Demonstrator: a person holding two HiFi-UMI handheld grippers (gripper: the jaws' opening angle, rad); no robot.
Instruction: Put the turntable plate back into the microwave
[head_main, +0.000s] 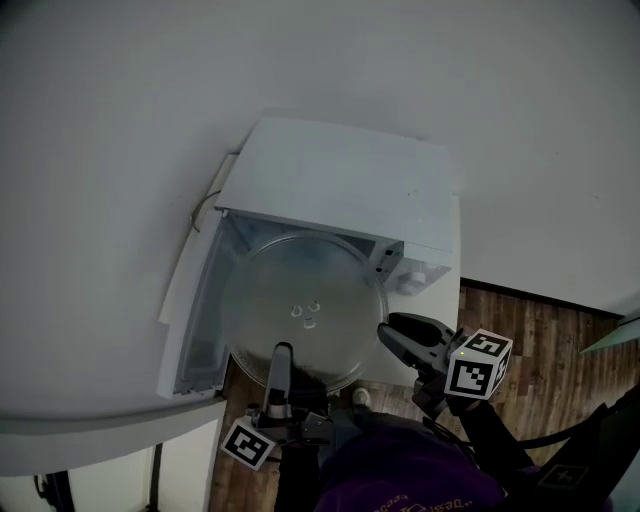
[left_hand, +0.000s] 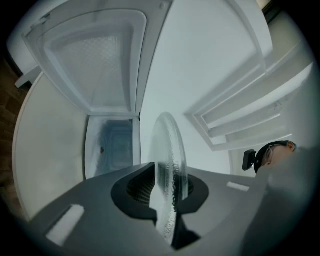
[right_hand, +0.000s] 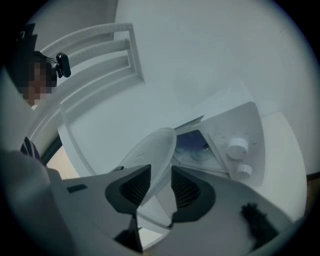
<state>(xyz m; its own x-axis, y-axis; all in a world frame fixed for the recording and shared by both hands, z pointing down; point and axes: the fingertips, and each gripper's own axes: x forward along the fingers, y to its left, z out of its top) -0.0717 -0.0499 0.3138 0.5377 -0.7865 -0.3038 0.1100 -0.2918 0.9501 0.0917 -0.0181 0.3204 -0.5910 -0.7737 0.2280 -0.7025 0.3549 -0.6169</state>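
My left claw (left_hand: 167, 192) pinches the round clear glass plate (head_main: 300, 290), my right claw (right_hand: 160, 185) sits open round its rim, so I should slide it flat into the white microwave (head_main: 340, 175).

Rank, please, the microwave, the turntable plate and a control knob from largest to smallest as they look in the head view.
1. microwave
2. turntable plate, nearer the camera yet clearly smaller
3. control knob, by far the smallest
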